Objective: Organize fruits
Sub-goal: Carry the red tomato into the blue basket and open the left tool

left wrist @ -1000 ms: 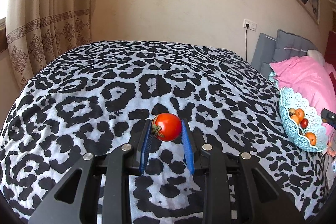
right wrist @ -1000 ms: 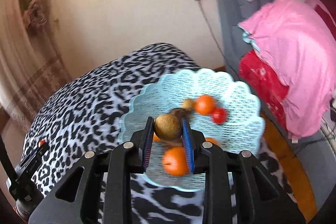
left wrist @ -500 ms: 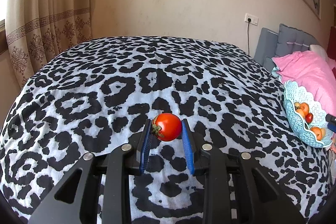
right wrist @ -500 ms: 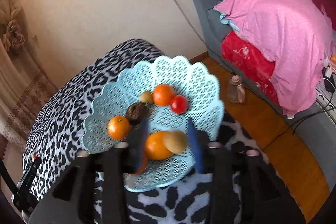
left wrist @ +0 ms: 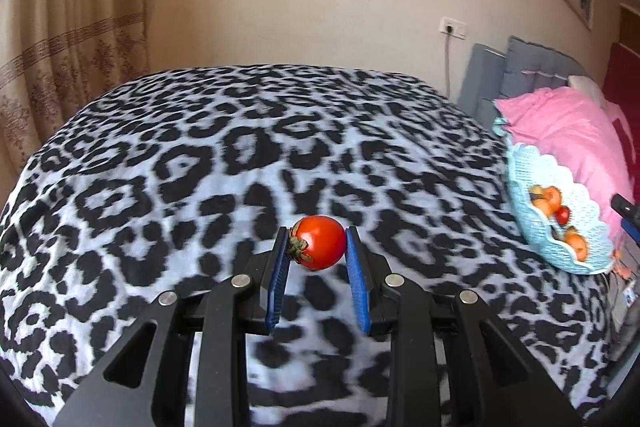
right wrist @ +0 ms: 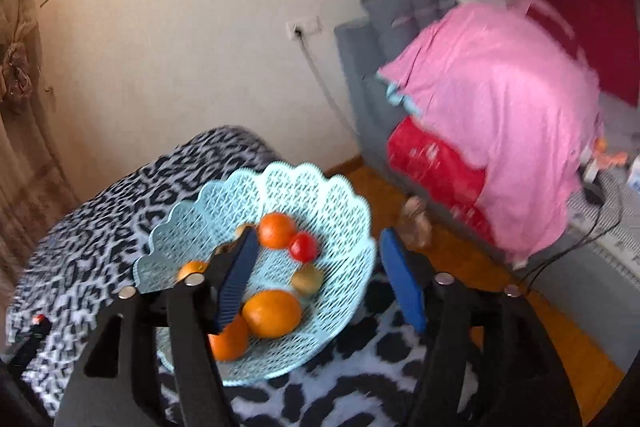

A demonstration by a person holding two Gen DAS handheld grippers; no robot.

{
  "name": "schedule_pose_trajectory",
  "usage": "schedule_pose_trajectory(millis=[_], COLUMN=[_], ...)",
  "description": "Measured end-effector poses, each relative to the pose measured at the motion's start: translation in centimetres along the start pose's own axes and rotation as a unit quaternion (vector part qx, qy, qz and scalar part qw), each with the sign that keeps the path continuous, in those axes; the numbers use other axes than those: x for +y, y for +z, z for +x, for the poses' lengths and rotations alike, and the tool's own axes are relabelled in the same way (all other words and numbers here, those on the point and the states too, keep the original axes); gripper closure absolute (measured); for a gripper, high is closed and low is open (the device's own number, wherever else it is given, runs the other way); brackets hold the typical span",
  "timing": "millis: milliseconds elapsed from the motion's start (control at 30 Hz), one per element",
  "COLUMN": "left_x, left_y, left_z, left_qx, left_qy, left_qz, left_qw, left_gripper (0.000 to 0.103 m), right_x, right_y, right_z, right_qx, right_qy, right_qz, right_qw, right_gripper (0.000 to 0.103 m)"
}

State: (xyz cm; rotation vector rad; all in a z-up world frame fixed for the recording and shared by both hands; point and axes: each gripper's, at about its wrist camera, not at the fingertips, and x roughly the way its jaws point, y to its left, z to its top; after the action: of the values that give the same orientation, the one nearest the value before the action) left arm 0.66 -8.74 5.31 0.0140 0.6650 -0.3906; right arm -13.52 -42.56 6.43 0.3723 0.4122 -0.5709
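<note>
My left gripper (left wrist: 318, 247) is shut on a red tomato (left wrist: 319, 242) and holds it above the leopard-print bed (left wrist: 200, 167). A light blue lattice basket (left wrist: 556, 251) sits at the bed's right edge. In the right wrist view the basket (right wrist: 332, 195) holds several oranges (right wrist: 272, 313), a small red tomato (right wrist: 304, 247) and a brown kiwi (right wrist: 307, 279). My right gripper (right wrist: 316, 267) is wide open and empty above the basket.
A pink blanket (right wrist: 500, 107) over red bedding covers a grey sofa to the right. A small bottle (right wrist: 416, 223) stands on the wooden floor beside the bed. A curtain (left wrist: 60, 39) hangs at the left, and a wall socket (left wrist: 453, 27) is behind.
My right gripper opened and let the kiwi go into the basket, then lifted back. My left gripper kept hold of the tomato and shifted slightly toward the basket.
</note>
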Motion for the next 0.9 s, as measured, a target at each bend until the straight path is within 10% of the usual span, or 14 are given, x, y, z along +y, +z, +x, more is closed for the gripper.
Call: schedule_pose_trajectory(millis=[900], left_x=[-16.9], left_y=[1.7], left_z=[2.7], left_qx=[0.033], left_qy=[-0.179], left_qz=[0.088], left_qw=[0.9793], left_gripper=[0.075], right_x=[-1.4], right_y=[-1.3], right_z=[-0.3], right_qx=[-0.025], right_qy=[0.02], right_qz=[0.031], right_qw=[0.999], right_gripper=[0.028])
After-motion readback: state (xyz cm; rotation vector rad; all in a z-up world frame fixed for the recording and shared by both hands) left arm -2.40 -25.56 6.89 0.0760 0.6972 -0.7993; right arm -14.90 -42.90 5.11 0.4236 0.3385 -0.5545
